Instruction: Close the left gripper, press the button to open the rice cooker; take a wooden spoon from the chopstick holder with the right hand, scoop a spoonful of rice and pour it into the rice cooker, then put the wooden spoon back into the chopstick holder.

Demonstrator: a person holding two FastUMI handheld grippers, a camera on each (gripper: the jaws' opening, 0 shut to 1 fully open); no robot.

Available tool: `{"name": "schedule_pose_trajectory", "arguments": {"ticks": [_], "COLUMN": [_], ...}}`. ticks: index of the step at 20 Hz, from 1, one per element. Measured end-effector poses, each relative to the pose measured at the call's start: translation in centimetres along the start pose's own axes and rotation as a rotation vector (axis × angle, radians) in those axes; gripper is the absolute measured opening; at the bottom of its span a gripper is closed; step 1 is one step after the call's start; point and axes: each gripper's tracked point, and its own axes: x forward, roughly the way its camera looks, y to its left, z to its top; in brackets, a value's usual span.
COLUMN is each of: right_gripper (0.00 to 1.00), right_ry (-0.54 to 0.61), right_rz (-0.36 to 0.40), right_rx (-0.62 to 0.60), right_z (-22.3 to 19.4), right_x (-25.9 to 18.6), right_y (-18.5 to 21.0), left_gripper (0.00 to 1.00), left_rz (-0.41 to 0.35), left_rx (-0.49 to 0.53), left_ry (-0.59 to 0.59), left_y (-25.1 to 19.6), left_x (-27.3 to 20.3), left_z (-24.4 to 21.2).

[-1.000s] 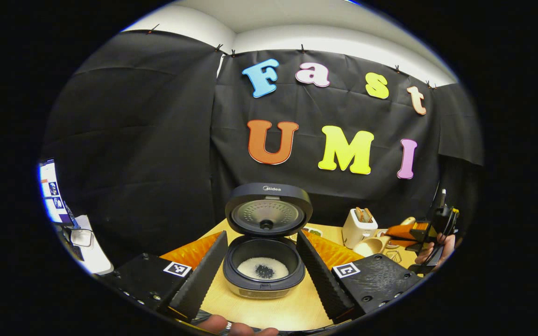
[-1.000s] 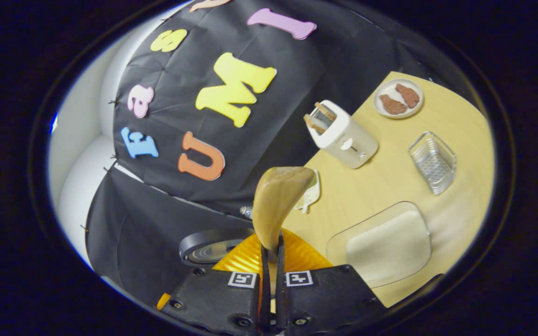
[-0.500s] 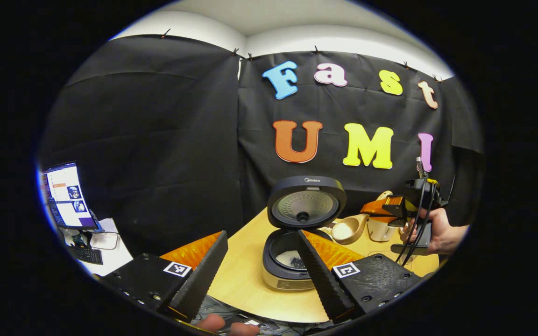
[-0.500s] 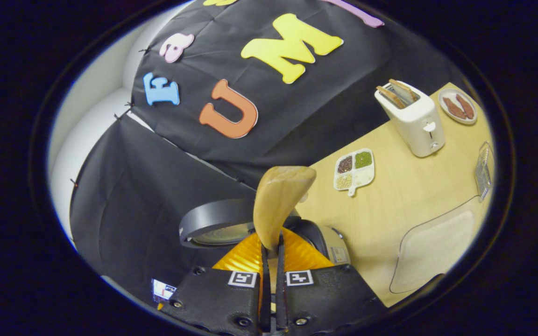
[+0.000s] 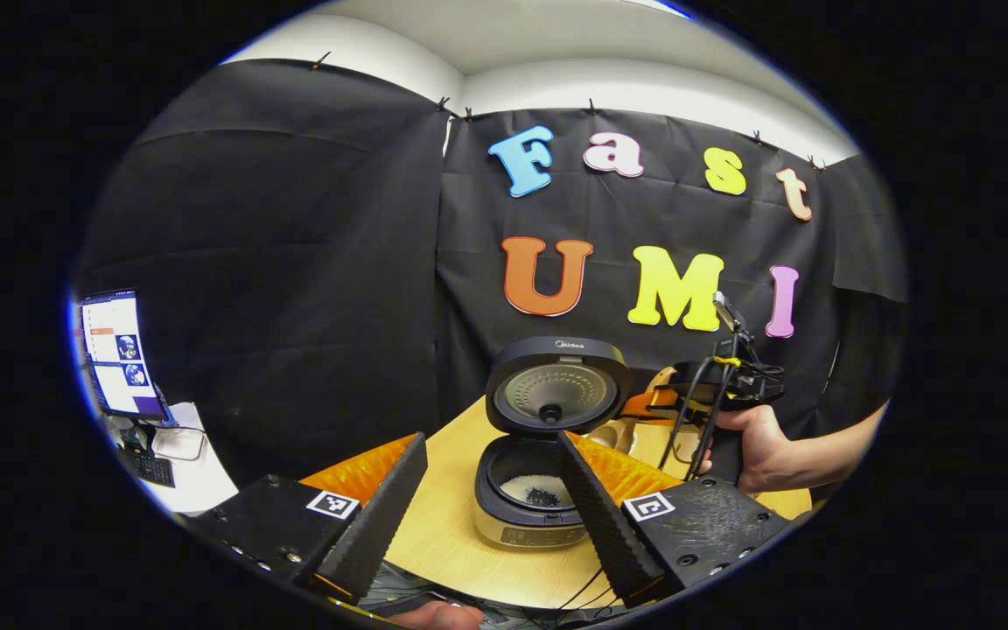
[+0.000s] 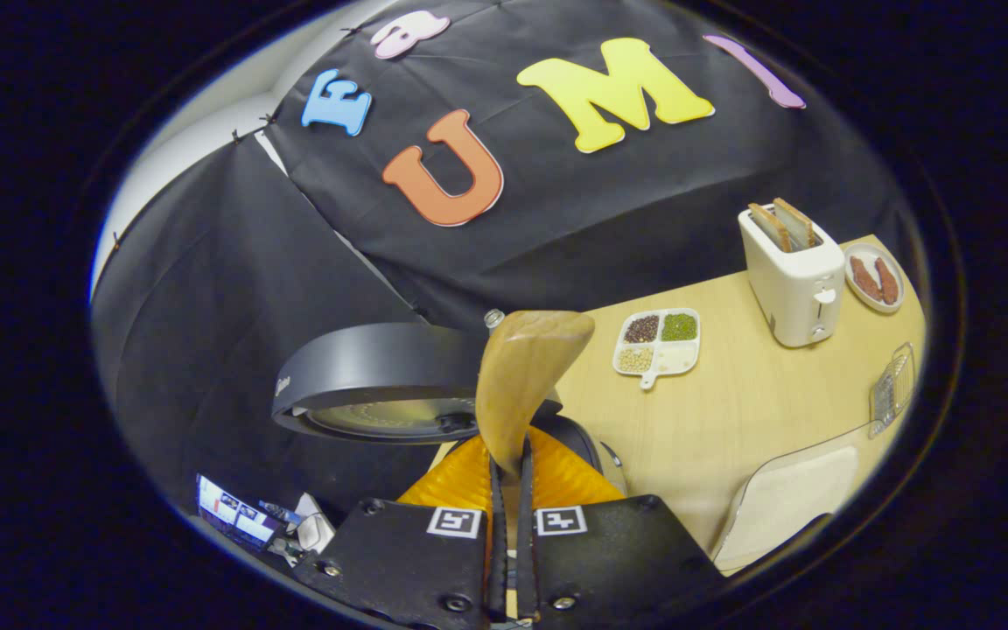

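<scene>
The rice cooker (image 5: 528, 499) stands open on the wooden table, its lid (image 5: 556, 385) upright; white rice and a dark patch lie in the pot. My left gripper (image 5: 488, 442) is open in front of it, holding nothing. A hand holds my right gripper (image 5: 651, 404) just right of the lid. It is shut on the wooden spoon (image 6: 523, 385), whose bowl (image 5: 619, 434) sits by the cooker's right rim. In the right gripper view the lid (image 6: 373, 385) is to the left, beside my right gripper (image 6: 508, 464), and the spoon's underside faces the camera.
A white toaster (image 6: 791, 276) with toast, a divided dish of beans (image 6: 657, 341), a plate of meat (image 6: 876, 280), a metal basket (image 6: 893, 389) and a clear rice tray (image 6: 784, 499) stand on the table's right. A monitor (image 5: 115, 354) sits off the table's left.
My right gripper has carried the spoon left from the rice tray to the cooker's open lid. The left gripper stays open and has drawn back a little.
</scene>
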Motion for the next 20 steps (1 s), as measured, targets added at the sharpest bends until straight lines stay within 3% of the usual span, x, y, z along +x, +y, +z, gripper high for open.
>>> {"name": "schedule_pose_trajectory", "arguments": {"ticks": [5, 20], "right_gripper": [0.09, 0.1], "right_ry": [-0.002, -0.129], "right_rz": [-0.027, -0.028], "right_rx": [-0.088, -0.477], "right_z": [-0.4, 1.1], "right_x": [0.6, 0.2], "right_y": [0.7, 4.3], "left_gripper": [0.95, 0.95], "left_rz": [-0.057, 0.008], "left_rx": [0.017, -0.038], "left_ry": [0.01, -0.013], "left_y": [-1.4, 1.6], "left_x": [0.1, 0.0], "left_z": [-0.3, -0.4]}}
